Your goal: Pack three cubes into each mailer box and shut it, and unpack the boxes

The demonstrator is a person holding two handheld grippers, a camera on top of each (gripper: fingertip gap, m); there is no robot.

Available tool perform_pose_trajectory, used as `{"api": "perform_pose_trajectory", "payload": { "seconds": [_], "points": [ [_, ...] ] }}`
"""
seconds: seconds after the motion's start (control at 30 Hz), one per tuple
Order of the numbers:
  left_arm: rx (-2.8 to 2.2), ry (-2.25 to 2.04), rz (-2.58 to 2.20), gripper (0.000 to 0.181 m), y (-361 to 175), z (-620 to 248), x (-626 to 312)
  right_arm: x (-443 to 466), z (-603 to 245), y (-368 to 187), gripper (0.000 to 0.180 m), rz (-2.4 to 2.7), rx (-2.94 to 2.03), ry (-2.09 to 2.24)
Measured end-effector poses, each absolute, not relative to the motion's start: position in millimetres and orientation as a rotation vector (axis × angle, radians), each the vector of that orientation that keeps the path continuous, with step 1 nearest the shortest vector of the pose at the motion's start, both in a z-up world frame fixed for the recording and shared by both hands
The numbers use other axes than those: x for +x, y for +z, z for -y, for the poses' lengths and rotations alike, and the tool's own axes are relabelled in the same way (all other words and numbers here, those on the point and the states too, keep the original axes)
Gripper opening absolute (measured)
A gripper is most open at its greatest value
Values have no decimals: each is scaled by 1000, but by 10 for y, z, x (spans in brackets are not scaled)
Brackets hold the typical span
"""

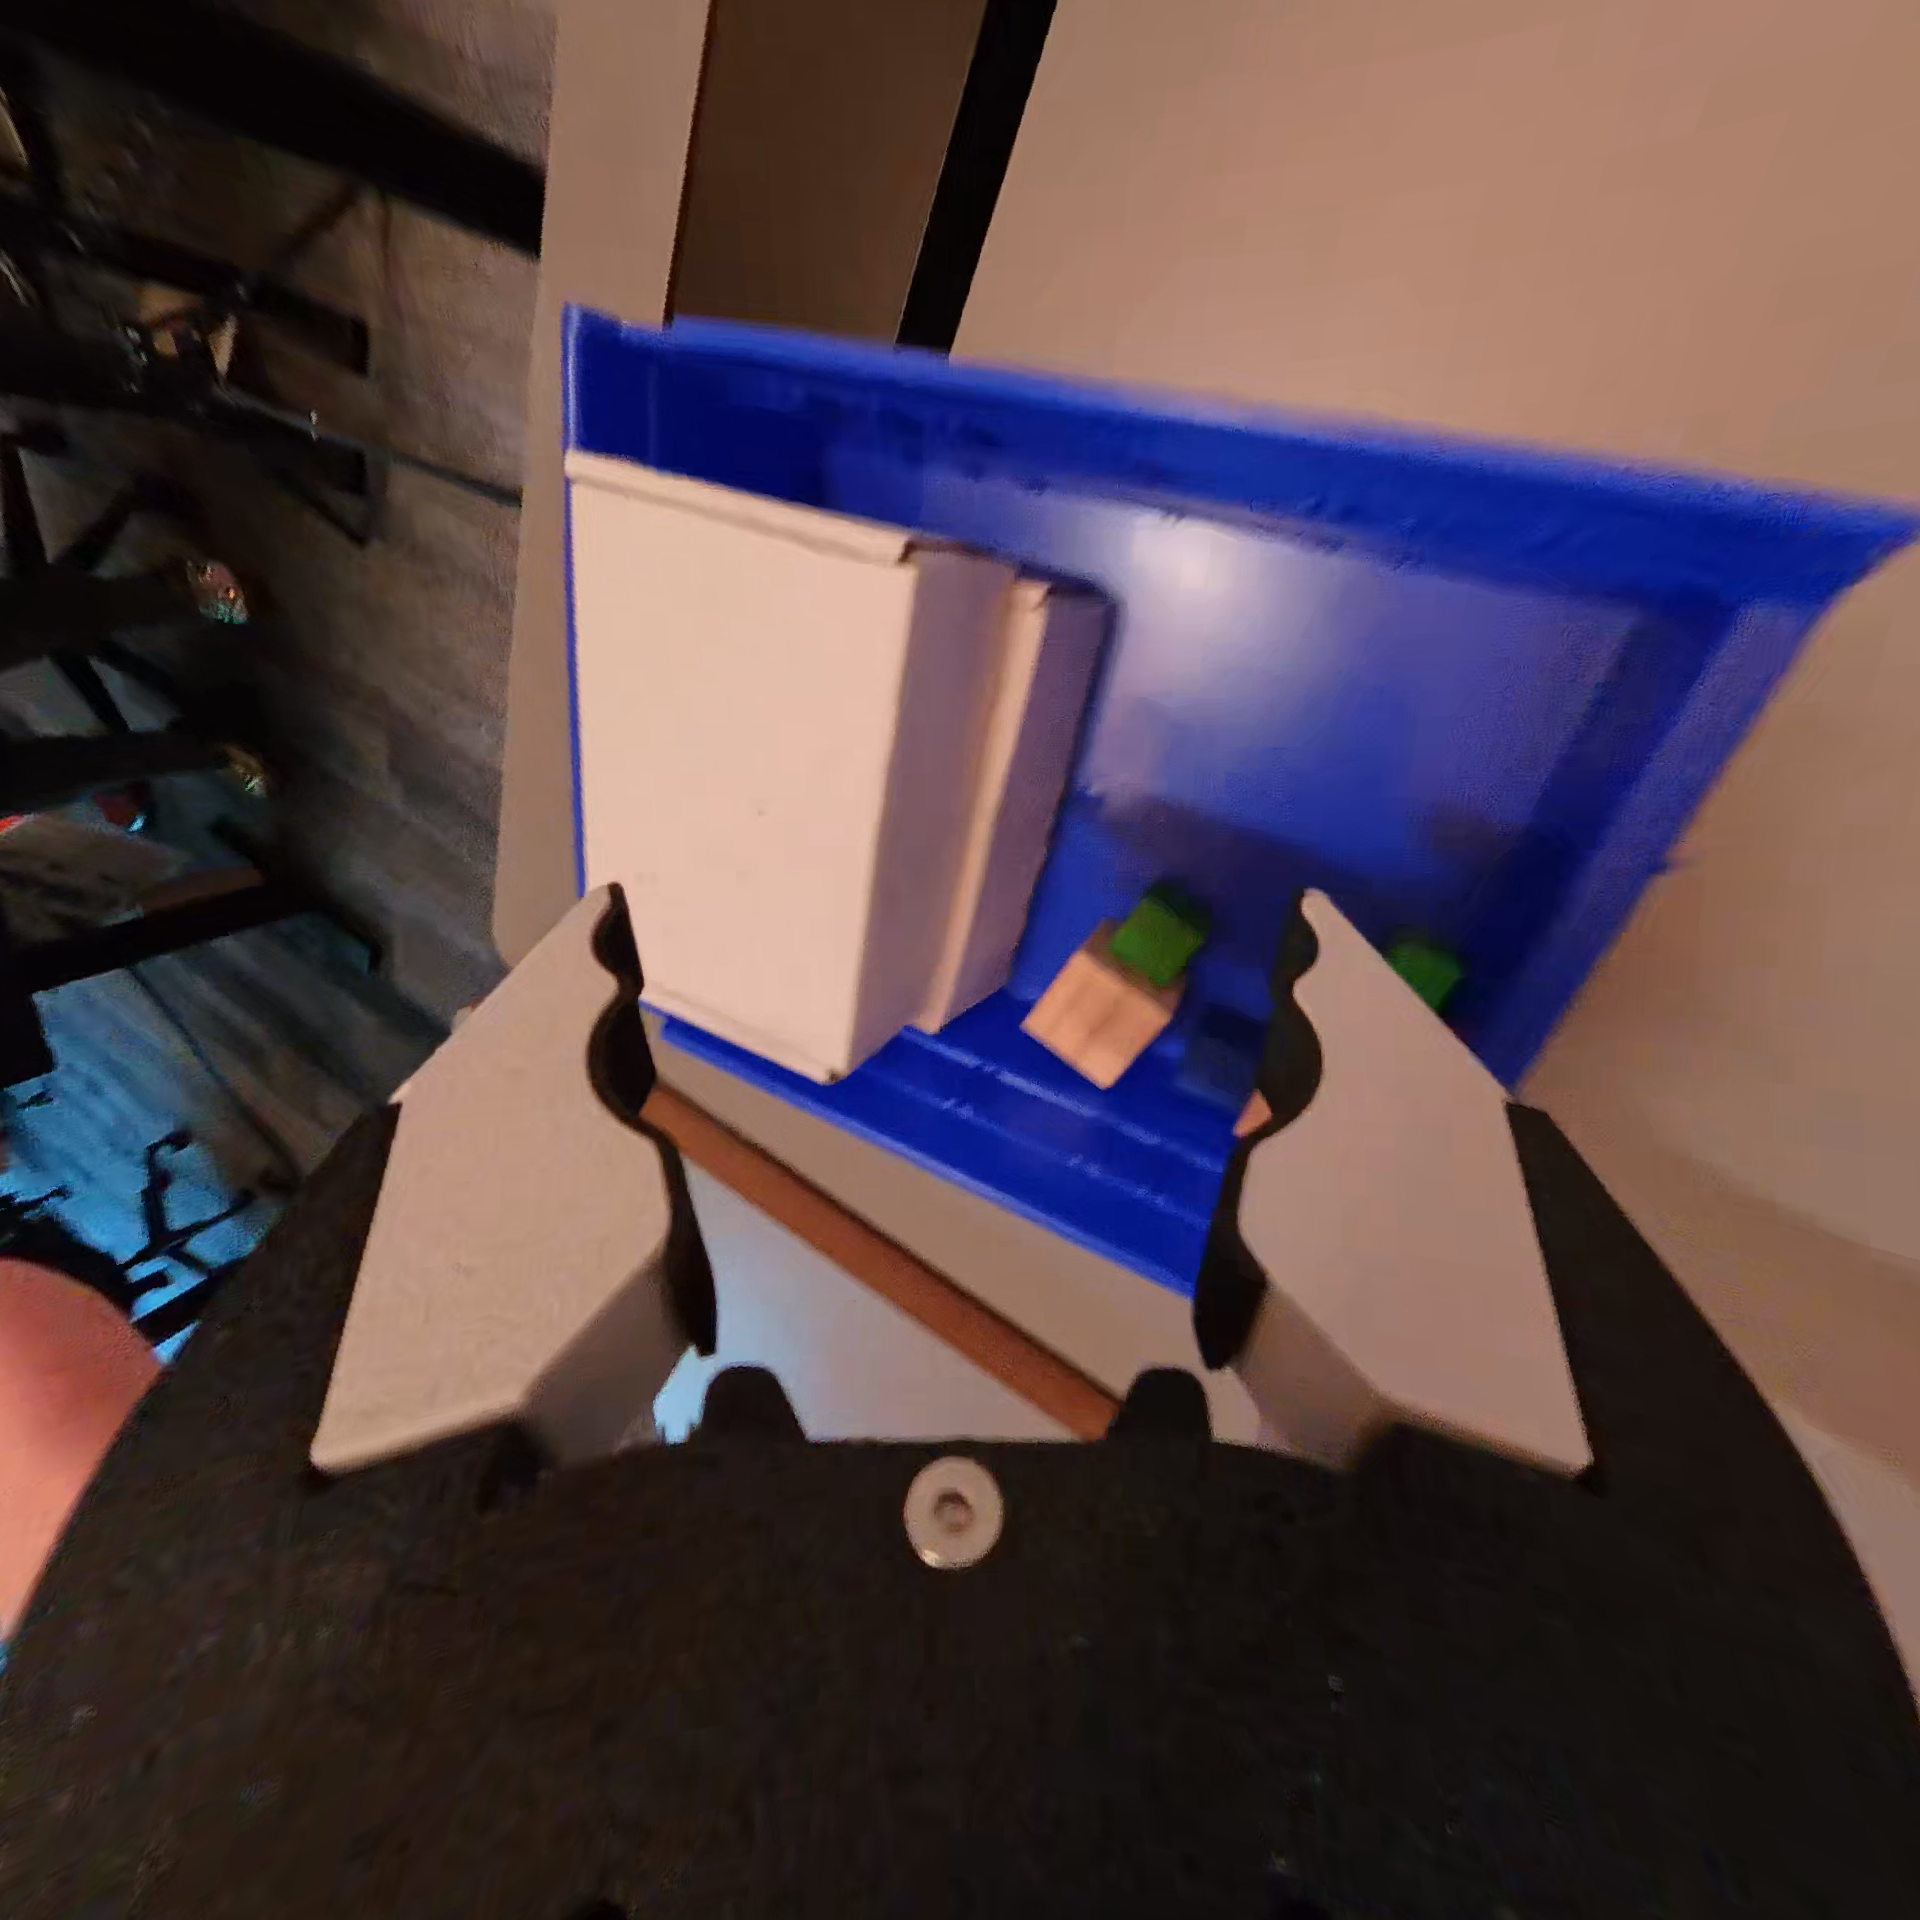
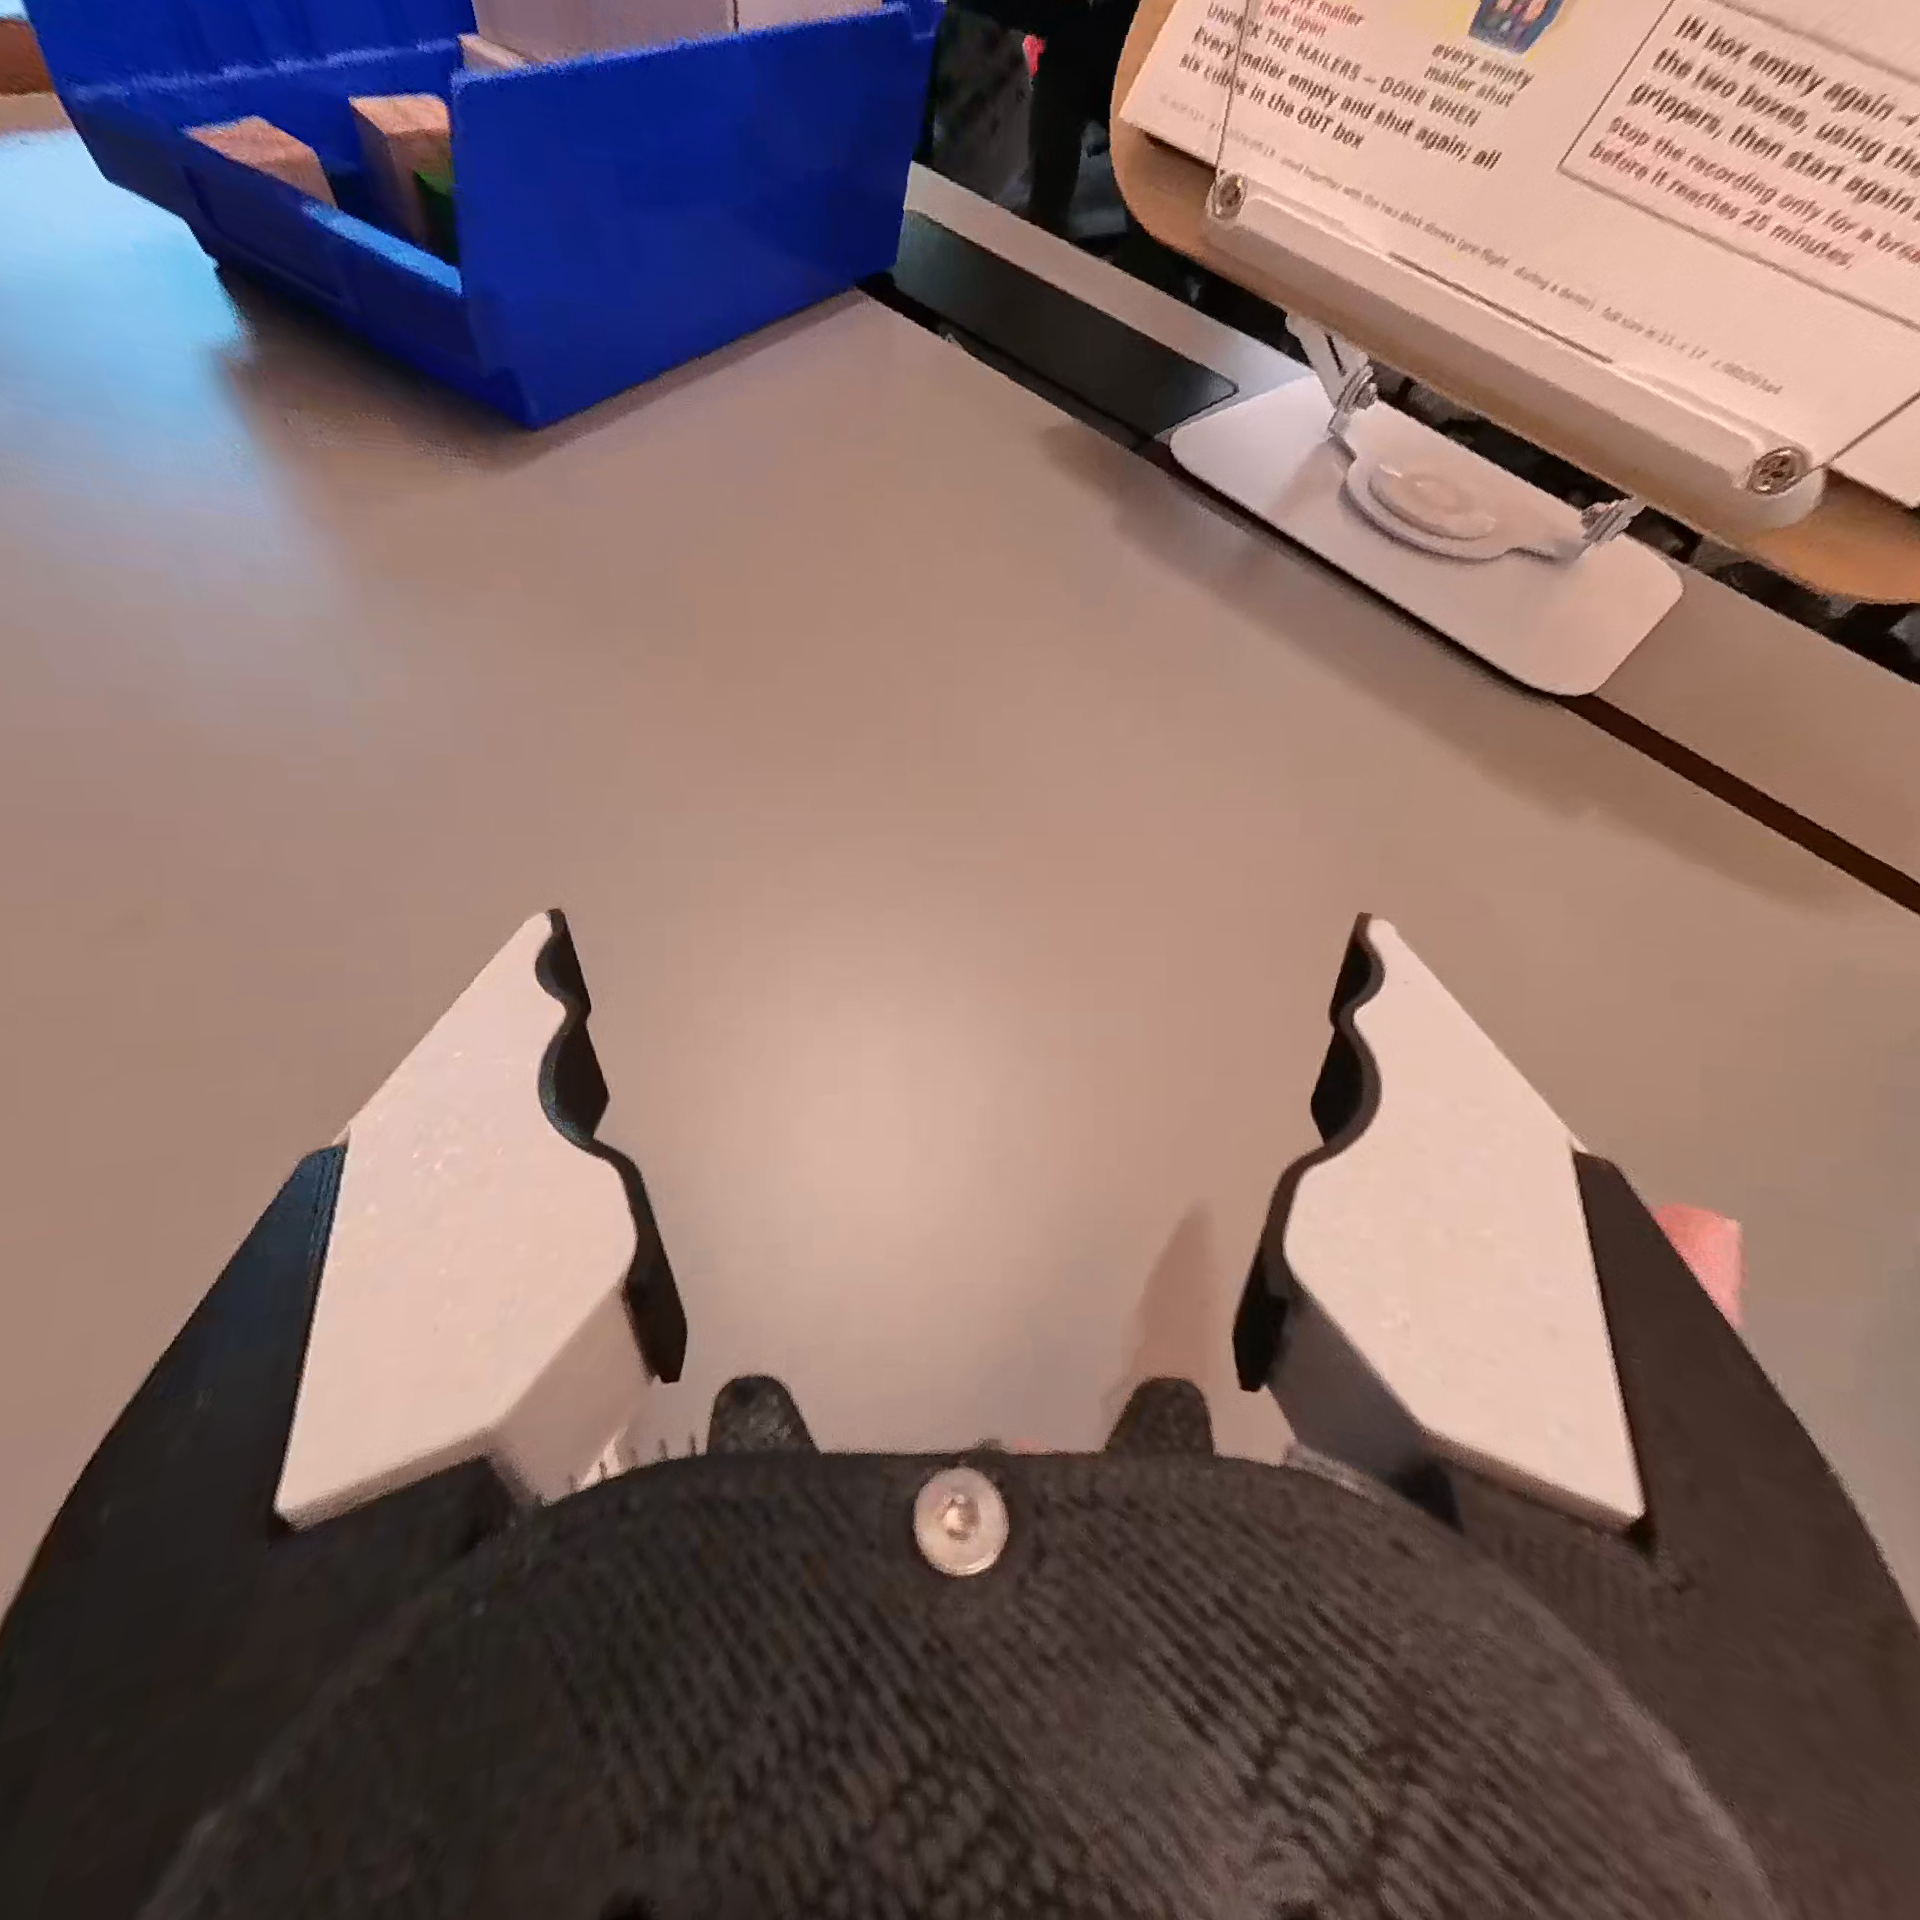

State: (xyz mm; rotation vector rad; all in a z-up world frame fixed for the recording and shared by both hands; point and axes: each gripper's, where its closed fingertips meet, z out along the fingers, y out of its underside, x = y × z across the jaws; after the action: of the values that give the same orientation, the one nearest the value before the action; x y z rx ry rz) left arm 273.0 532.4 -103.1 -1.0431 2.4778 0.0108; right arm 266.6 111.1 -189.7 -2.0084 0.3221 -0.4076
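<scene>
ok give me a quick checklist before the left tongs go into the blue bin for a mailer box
1. Left tongs open and empty: ok, wide gap, nothing between the fingers.
2. Right tongs open and clear: ok, over the bare grey table, holding nothing.
3. Mailer boxes within the blue bin: ok, the front mailer box stands against the bin's left side, a second mailer box behind it.
4. Boxes shut: front one looks shut; second one cannot tell, mostly hidden.
5. Cubes clear of the boxes: ok, wooden cube and green cube lie to their right.
6. Cube count: cannot tell, the view is blurred and partly blocked.
</scene>
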Motion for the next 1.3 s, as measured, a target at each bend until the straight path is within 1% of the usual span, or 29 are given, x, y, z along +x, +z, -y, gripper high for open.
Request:
{"api": "perform_pose_trajectory", "payload": {
  "seconds": [0.13,0.33,0.57,0.63,0.83,0.87,0.93,1.0,1.17,1.3],
  "points": [
    [-989,179,-2560,119,-1221,-5656,2958,2722,-1136,-1926,138,-328,-2027,-427],
    [-1082,172,-2653,124,-1430,-5873,3247,2767,-1164,-1970,138,-335,-2067,-409],
    [-1102,203,-2733,124,-1647,-6036,3413,2761,-1205,-2040,137,-352,-2090,-344],
    [-1132,187,-2760,127,-1710,-6056,3438,2763,-1216,-2082,137,-346,-2112,-346],
    [-1223,210,-2827,147,-1903,-6110,3426,2790,-1229,-2150,134,-358,-2135,-342],
    [-1227,219,-2839,145,-1930,-6108,3410,2800,-1224,-2155,134,-364,-2136,-342],
    [-1217,233,-2852,147,-1958,-6110,3396,2826,-1202,-2176,134,-373,-2141,-348],
    [-1212,235,-2853,145,-1956,-6111,3398,2837,-1194,-2195,134,-384,-2140,-341],
    [-1151,186,-2860,127,-1846,-6079,3417,2843,-1192,-2226,133,-386,-2144,-346],
    [-1127,239,-2862,126,-1833,-6058,3372,2830,-1170,-2239,133,-388,-2136,-350]
  ]
}}
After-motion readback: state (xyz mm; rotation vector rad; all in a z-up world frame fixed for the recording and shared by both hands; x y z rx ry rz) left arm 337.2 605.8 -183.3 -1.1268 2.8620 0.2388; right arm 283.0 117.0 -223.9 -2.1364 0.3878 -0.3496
